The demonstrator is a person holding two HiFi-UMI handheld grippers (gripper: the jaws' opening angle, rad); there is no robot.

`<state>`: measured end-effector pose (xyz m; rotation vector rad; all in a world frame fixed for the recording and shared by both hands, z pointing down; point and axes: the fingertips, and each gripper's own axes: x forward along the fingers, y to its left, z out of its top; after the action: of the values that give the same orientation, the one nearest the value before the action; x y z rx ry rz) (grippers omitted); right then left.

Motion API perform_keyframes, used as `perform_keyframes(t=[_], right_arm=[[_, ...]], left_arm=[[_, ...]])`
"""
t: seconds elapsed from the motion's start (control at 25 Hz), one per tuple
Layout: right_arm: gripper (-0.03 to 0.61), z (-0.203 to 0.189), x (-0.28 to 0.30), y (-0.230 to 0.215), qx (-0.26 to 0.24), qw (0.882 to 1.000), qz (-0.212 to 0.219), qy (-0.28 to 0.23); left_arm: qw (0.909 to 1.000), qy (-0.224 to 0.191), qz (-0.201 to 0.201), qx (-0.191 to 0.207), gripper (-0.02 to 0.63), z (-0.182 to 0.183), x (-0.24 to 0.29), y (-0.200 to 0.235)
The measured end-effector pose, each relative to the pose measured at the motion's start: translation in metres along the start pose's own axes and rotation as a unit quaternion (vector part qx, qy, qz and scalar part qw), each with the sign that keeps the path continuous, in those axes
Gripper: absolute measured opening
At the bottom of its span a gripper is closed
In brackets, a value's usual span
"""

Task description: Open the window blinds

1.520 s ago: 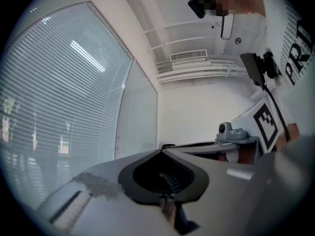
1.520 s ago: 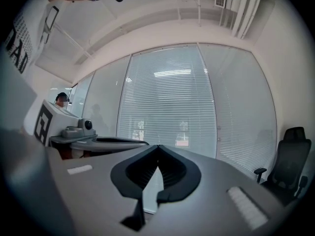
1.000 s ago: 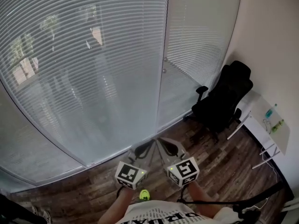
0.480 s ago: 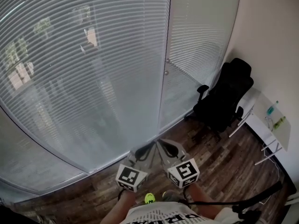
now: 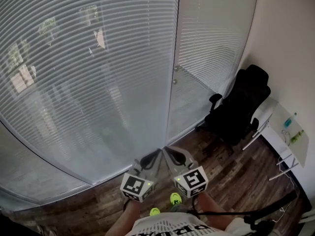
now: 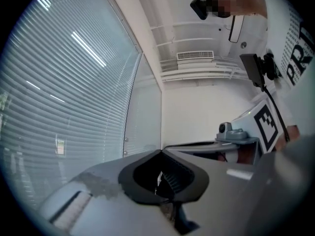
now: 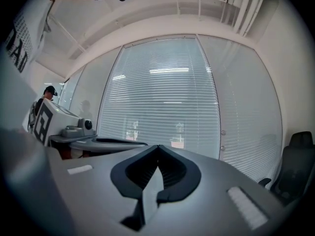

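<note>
White slatted window blinds [image 5: 88, 68] hang closed behind a glass wall, filling the left and middle of the head view; a narrower blind panel [image 5: 211, 38] hangs to the right. The blinds [image 7: 162, 107] also fill the right gripper view and show in the left gripper view as the blinds [image 6: 64, 97]. My left gripper [image 5: 156, 154] and right gripper [image 5: 166, 151] are held side by side low in the head view, a short way from the glass. Both are shut with nothing between the jaws. No cord or wand is visible.
A black office chair [image 5: 238, 107] stands in the right corner, also seen as the chair [image 7: 295, 166]. A white desk [image 5: 280, 132] with bottles sits at the far right. Two round knobs [image 5: 175, 69] sit on the glass frame. Wood flooring [image 5: 231, 176] runs below.
The view has shifted slightly: the blinds and chair sit a little lower and further right in the picture. Both grippers stay side by side and shut.
</note>
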<state>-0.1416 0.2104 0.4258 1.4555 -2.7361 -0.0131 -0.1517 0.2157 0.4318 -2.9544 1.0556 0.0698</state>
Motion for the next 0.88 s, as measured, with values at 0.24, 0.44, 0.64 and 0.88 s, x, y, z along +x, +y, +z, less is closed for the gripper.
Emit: perform_keyframes(t=[0.24,0.44,0.64,0.88], right_arm=[[0.006,0.013,0.004,-0.062,-0.006,1.000,0.021,-0.009],[0.008,0.015,-0.002,-0.115,-0.013,0.999,0.041,-0.007],[0.008,0.013,-0.007,-0.146,-0.012,0.998,0.058,-0.012],[0.006,0.002,0.000,-0.167,-0.008,0.998,0.069,-0.013]], left_arm=[[0.9997,-0.004,0.021,0.008,-0.008,0.013,0.063,-0.001],[0.9988,-0.008,0.046,0.011,-0.008,0.014,0.116,-0.012],[0.9978,-0.009,0.062,0.019,-0.008,0.012,0.146,-0.020],[0.9970,-0.006,0.076,0.017,-0.008,0.001,0.168,-0.015]])
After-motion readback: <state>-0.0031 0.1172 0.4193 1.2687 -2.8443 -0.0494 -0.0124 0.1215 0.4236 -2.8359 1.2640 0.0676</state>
